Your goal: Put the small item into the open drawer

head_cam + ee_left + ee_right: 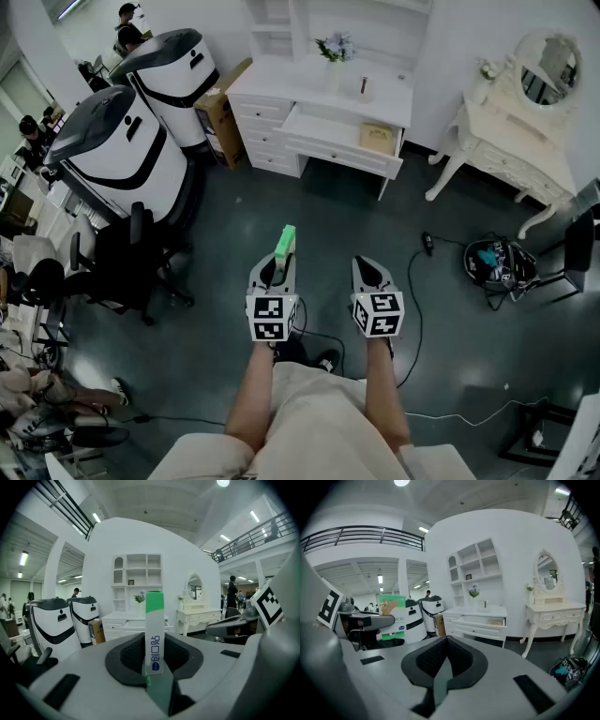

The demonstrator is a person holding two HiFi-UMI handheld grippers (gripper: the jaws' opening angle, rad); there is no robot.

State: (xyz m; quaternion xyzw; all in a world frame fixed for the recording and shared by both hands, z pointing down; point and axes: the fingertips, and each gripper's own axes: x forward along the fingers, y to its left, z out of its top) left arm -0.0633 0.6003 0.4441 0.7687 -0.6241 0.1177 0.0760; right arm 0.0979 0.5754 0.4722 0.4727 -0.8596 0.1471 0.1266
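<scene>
My left gripper is shut on a small green and white box, which stands upright between its jaws. My right gripper is held beside it, shut with nothing between its pads. The box in the left gripper also shows at the left of the right gripper view. Ahead, across the dark floor, stands a white desk with its wide drawer pulled open; a tan flat item lies inside it. Both grippers are well short of the drawer.
Two large white and black machines stand at the left with a cardboard box beside the desk. A black office chair is near my left. A white dressing table with oval mirror stands right. A bag and cables lie on the floor.
</scene>
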